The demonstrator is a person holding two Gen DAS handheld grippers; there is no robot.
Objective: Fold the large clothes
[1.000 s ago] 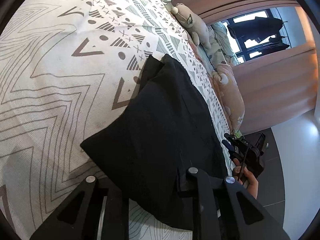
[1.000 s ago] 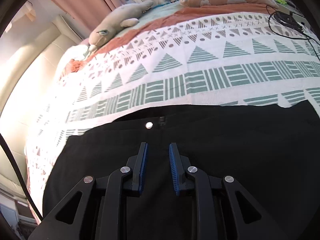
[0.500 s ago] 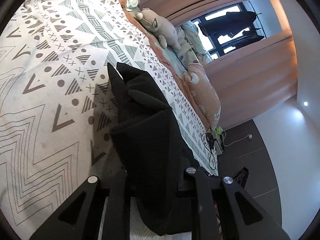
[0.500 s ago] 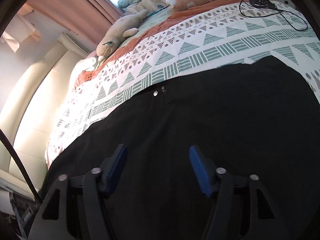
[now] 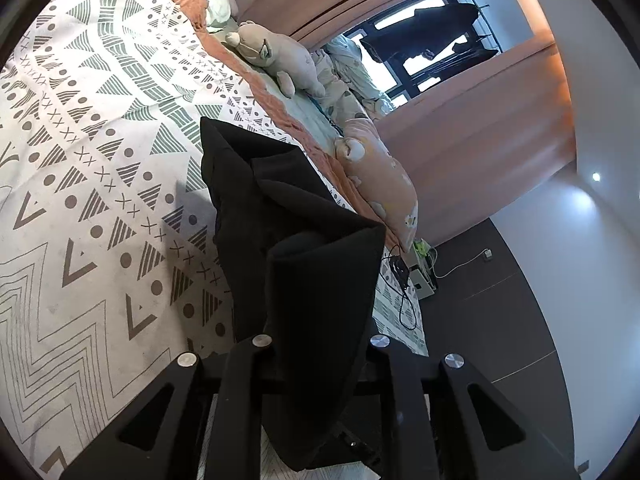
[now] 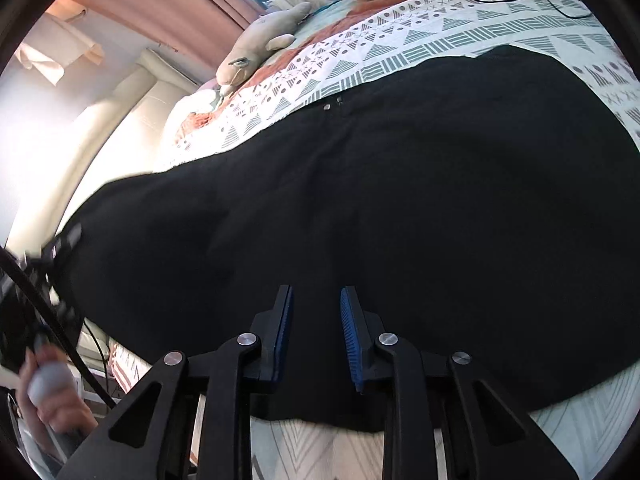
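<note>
**Black garment lifted at one end over the bed**

The left gripper [image 5: 320, 344] has its fingers clenched on a raised fold of the black garment [image 6: 380, 208], which lies spread on the patterned bedspread [image 5: 100, 160]. The right gripper [image 6: 316, 332] hovers above it, fingers closing on nothing.

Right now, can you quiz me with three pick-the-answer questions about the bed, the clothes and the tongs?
1. Where is the grey plush toy?
A. On the bed's far edge
B. On the floor
C. In the tongs

2. What colour is the garment?
A. Red
B. Black
C. Yellow

3. What do the left tongs hold?
A. Nothing
B. A cable
C. The garment

Answers:
1. A, it lies along the bedspread's far edge.
2. B, it looks black in both views.
3. C, black cloth hangs bunched between them.
</note>
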